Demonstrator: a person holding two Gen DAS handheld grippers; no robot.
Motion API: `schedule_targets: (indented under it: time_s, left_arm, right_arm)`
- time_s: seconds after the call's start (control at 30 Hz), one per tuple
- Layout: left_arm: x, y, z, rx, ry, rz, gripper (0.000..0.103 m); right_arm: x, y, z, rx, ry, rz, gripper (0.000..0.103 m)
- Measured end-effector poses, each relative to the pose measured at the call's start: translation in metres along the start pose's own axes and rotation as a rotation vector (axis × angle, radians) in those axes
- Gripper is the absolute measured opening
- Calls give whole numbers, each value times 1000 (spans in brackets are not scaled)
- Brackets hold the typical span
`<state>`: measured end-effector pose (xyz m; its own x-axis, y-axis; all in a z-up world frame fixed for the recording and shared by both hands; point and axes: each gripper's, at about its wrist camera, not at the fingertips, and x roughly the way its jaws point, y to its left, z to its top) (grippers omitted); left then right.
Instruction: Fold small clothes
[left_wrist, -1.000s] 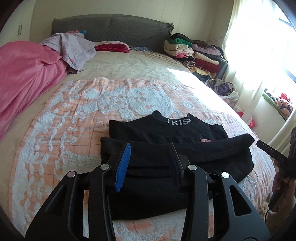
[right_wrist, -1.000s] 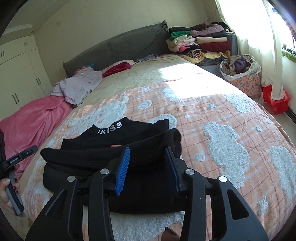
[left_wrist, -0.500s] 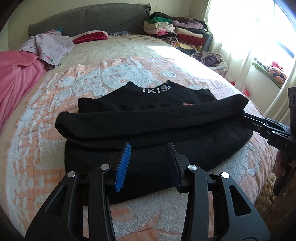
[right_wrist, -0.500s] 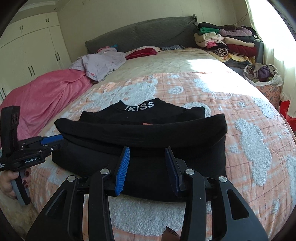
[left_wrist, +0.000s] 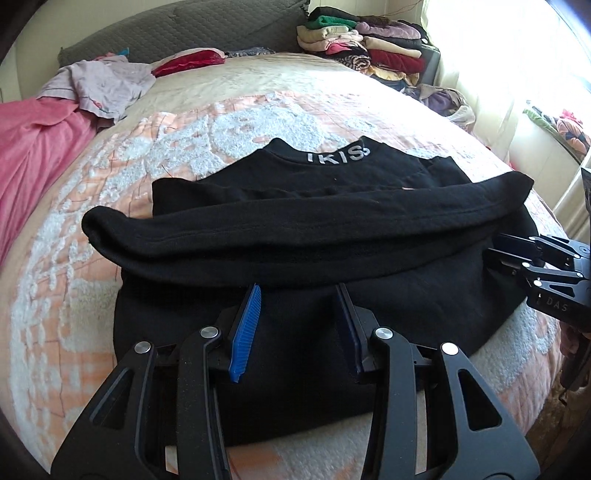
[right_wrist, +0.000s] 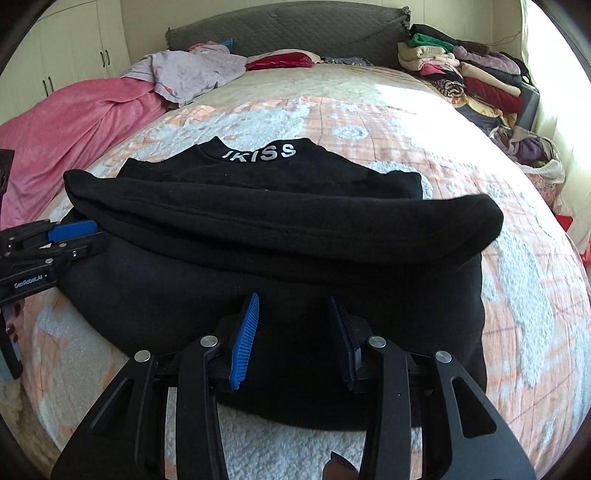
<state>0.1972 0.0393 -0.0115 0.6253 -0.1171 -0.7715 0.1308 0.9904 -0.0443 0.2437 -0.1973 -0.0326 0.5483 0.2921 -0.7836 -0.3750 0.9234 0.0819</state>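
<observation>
A black sweater (left_wrist: 317, 236) with white collar lettering lies flat on the peach and white bedspread (left_wrist: 229, 125). Its sleeves are folded across its chest as a thick band (right_wrist: 280, 229). My left gripper (left_wrist: 297, 291) hovers low over the sweater's near hem, jaws apart with only cloth showing beneath the gap. In the right wrist view the left gripper (right_wrist: 94, 232) sits at the sweater's left edge. My right gripper (right_wrist: 293, 301) is also open above the hem; seen from the left wrist, the right gripper (left_wrist: 496, 245) is at the sweater's right edge.
A pink blanket (right_wrist: 74, 118) and a lilac garment (right_wrist: 192, 74) lie at the bed's far left. Stacked folded clothes (right_wrist: 465, 70) and a basket of laundry (right_wrist: 532, 151) stand at the right. A grey headboard (right_wrist: 295, 26) closes the far end.
Both grippers have come down and in toward the sweater, which now fills more of each view. Each gripper has reached a side edge of the garment. Jaw gaps look unchanged.
</observation>
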Motion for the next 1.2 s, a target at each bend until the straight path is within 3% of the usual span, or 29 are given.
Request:
schedule_targets:
  time_s: [0.27,0.47,0.77,1.0,1.2]
  left_arm:
    - [17,17,16,-6,5,29,33]
    - [17,25,35,17,-27,33,39]
    - [-4,72,56,-144,-118,14,45]
    - [-9,105,56,-229,-132,39,45]
    - [5,120,45,-272,-85,38,45]
  right_arm:
    - [23,-5,24,-7,9,-24,36]
    - [35,-12,53,20,-1,-32,36]
    - [32,-39,86,96,-54,-55,38]
    - [-4,-94,75,233,-138,-81,38]
    - [5,-117,55,239,-60,-104,43]
